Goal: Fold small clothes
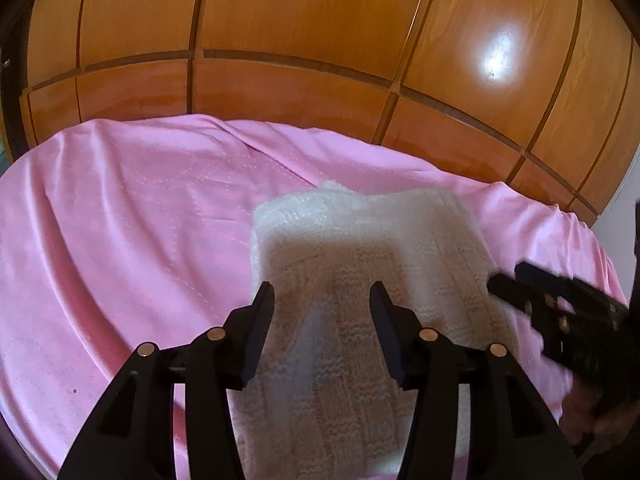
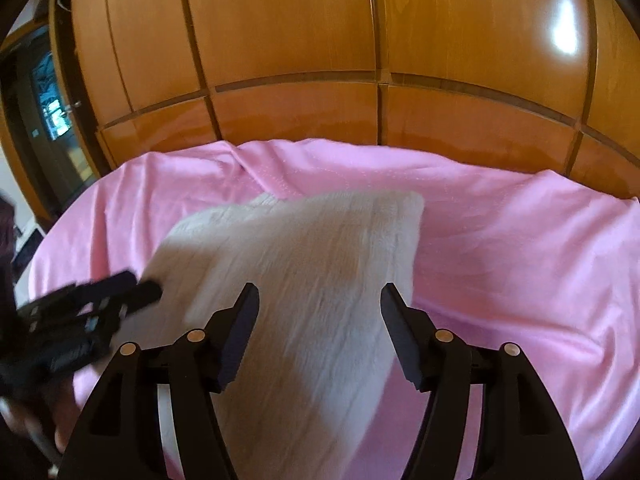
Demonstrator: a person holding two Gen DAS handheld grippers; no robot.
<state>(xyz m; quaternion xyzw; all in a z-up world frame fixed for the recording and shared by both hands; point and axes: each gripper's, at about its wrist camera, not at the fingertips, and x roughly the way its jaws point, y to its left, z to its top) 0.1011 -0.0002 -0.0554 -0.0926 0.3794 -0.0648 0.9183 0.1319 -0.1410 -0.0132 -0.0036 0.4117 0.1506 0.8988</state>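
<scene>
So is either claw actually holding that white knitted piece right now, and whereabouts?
Neither. The left claw and right claw both stand open over the white knitted garment, pads clear of it.

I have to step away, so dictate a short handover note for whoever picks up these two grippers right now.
Left gripper: open, holding nothing, jaws over the near part of the white knitted garment.
Right gripper: open, also empty, over the same garment, near its right side.
The garment lies on the pink bedspread in front of the wooden wardrobe, already folded over at least once; the far edge looks doubled.
Left to do: probably check the fold, make any last fold, smooth it. No other clothes are in view.
</scene>
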